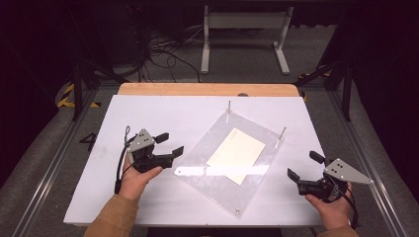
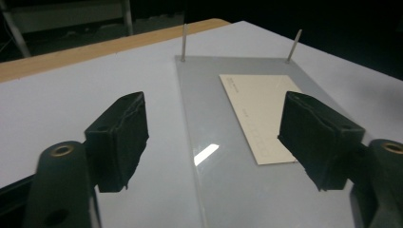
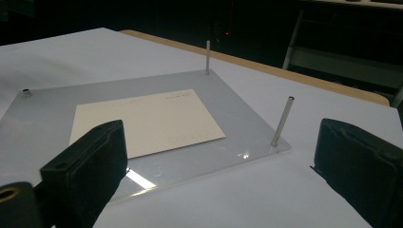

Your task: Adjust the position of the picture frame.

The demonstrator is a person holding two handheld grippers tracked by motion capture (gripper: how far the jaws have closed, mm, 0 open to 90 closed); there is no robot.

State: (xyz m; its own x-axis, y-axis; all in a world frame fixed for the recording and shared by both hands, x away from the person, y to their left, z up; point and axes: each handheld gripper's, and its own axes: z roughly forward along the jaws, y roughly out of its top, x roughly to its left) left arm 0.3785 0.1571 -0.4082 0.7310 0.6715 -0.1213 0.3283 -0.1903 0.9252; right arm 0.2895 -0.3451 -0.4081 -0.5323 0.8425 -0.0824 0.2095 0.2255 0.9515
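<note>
A clear acrylic plate (image 1: pixel 197 173) lies at an angle on the white table top (image 1: pixel 148 113), with a cream card (image 1: pixel 236 154) on it. Two thin metal pins (image 1: pixel 229 104) (image 1: pixel 283 132) stand upright at its far corners. My left gripper (image 1: pixel 171 143) is open just left of the plate's edge, nothing between its jaws. In the left gripper view the plate (image 2: pixel 223 190) and card (image 2: pixel 259 109) lie ahead between the open jaws of that gripper (image 2: pixel 214 137). My right gripper (image 1: pixel 304 165) stands open off the plate's right corner. In the right gripper view, that gripper (image 3: pixel 223 166) faces the card (image 3: pixel 147 121) and a pin (image 3: pixel 283 121).
A short stud (image 3: pixel 27 93) marks another plate corner. A wooden strip (image 1: pixel 207 89) runs along the table's far edge. Beyond it, a white stand (image 1: pixel 244 34) and loose cables (image 1: pixel 163 54) are on the floor. Metal rails (image 1: pixel 54 158) flank the table.
</note>
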